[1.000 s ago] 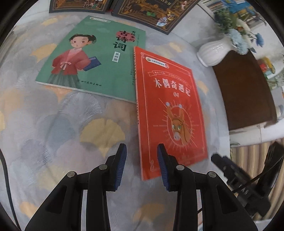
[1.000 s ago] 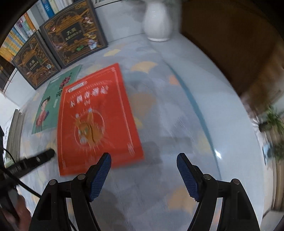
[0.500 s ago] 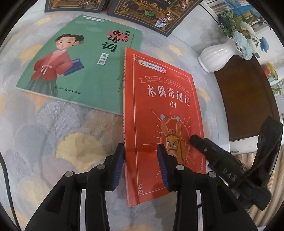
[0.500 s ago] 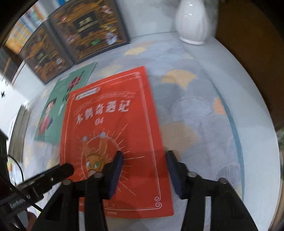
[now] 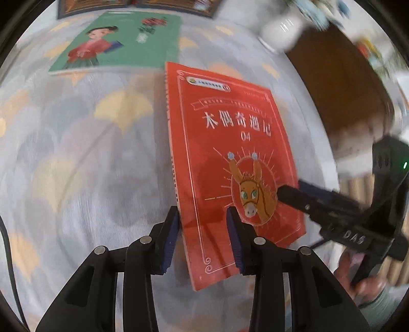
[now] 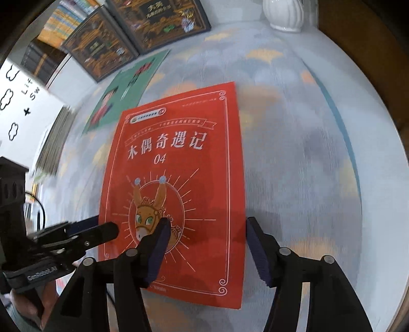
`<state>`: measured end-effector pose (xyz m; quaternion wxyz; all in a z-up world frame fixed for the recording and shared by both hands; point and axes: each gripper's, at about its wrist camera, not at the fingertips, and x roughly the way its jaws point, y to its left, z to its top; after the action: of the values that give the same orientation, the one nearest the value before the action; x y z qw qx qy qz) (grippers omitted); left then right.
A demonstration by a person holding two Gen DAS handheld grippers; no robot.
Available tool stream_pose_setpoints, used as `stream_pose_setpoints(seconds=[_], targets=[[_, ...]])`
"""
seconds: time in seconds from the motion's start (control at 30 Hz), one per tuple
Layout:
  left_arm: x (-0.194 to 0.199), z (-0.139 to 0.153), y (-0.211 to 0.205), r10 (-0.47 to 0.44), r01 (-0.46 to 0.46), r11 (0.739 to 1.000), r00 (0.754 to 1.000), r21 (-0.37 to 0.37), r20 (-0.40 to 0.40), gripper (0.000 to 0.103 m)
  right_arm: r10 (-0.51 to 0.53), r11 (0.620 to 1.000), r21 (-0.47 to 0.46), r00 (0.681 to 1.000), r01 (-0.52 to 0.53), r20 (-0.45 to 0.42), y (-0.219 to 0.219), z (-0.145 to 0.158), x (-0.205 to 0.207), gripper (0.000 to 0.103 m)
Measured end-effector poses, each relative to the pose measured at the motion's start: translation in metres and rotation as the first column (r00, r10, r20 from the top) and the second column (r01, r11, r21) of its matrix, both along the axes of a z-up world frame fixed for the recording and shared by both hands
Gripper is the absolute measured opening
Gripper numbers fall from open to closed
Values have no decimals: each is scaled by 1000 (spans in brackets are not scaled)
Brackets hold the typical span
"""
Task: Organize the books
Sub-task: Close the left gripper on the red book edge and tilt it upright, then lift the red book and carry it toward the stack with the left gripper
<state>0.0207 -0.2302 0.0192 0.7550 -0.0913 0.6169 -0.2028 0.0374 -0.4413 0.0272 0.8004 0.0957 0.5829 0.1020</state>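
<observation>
The red book (image 5: 230, 163) lies flat on the patterned tablecloth (image 5: 76, 166), its donkey cover up, and both grippers now stand over its near end. A second ago it touched the green book (image 5: 122, 43); now a strip of cloth shows between the two, and the green one sits further back, near the two dark books (image 6: 143, 28) propped at the rear.

The left gripper (image 5: 202, 237) has shifted across: earlier its fingers straddled the book's lower left corner from outside, now the spine edge runs up between them, one blue pad just off the edge and the other over the cover. The gap between them is narrow and unchanged, and they clamp nothing (the book simply lies beneath).

The right gripper (image 6: 207, 242) was out over bare cloth a second ago. Now its left finger sits on the donkey picture and its right finger hangs just past the book's right edge. Its jaws are opening, after a narrower gap half a second back, and grip nothing.

The white vase (image 6: 283, 15) stands at the far edge.
</observation>
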Motion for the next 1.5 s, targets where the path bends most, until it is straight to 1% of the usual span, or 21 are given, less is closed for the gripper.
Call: stream_pose_setpoints(seconds=[0.1,0.23,0.33,0.43,0.5,0.57,0.63,0.67,0.7,0.73,0.8,0.87,1.0,1.1,1.13,1.17,1.2,1.27,1.33,1.43,1.5], targets=[[-22,1,-1,-19,19,1000,1000,19,1,33,28,999,-36,1000,-28,-7,3,2,-28,59],[-34,0,4,22,-22,1000,1000,11,-10,33,-31,988,-153,1000,32,7,-2,3,-42,59],[-33,-2,1,39,-39,999,999,7,-2,33,-24,988,-150,999,28,27,0,1,-47,56],[-30,-5,0,52,-53,998,999,-33,-15,33,3,997,-81,1000,0,30,8,0,-53,55],[-22,-6,2,84,-87,993,996,-80,-38,33,3,996,-94,999,1,42,12,-1,-55,55],[-22,0,10,123,-130,974,991,-184,-51,33,-12,998,-54,999,14,41,5,0,-55,55],[-25,16,20,154,-159,926,987,-342,-41,33,-50,998,31,998,50,22,-8,-2,-55,55],[-24,23,22,160,-163,905,986,-394,-41,33,-65,995,70,998,64,11,-13,-3,-55,55],[-23,27,22,159,-162,896,986,-414,-41,33,-83,990,115,997,82,-2,-19,-4,-55,55],[-21,27,19,161,-163,898,986,-408,-39,33,-98,984,147,995,99,-13,-23,-5,-54,55],[-14,18,11,166,-173,919,985,-355,-50,33,-124,973,194,992,127,-30,-29,-6,-55,55],[-10,5,7,174,-192,922,981,-336,-85,33,-136,966,214,990,142,-39,-31,-7,-55,55],[-12,-11,-2,187,-214,927,975,-306,-117,33,-137,966,215,990,142,-34,-29,-6,-59,55],[-15,-14,3,210,-242,923,968,-301,-134,25,-116,975,186,993,120,-33,-26,-3,-58,55],[-13,-14,3,215,-252,913,965,-321,-147,21,-114,975,186,993,119,-42,-26,-3,-56,55],[-12,-14,5,218,-266,893,961,-364,-169,15,-118,973,195,992,126,-54,-29,-3,-56,55],[-13,-12,9,223,-280,874,957,-397,-185,14,-126,966,217,989,139,-73,-34,-4,-57,55],[-10,-12,13,234,-319,824,944,-469,-232,14,-149,943,281,981,177,-121,-49,-6,-58,55],[-8,-15,15,224,-347,781,932,-519,-285,14,-133,925,334,979,179,-154,-60,-8,-55,56],[-3,-23,14,201,-407,700,901,-587,-385,14,-106,891,416,975,180,-194,-75,-12,-54,58],[-1,-25,13,185,-435,656,885,-617,-428,14,-109,849,487,969,206,-221,-83,-19,-56,60]])
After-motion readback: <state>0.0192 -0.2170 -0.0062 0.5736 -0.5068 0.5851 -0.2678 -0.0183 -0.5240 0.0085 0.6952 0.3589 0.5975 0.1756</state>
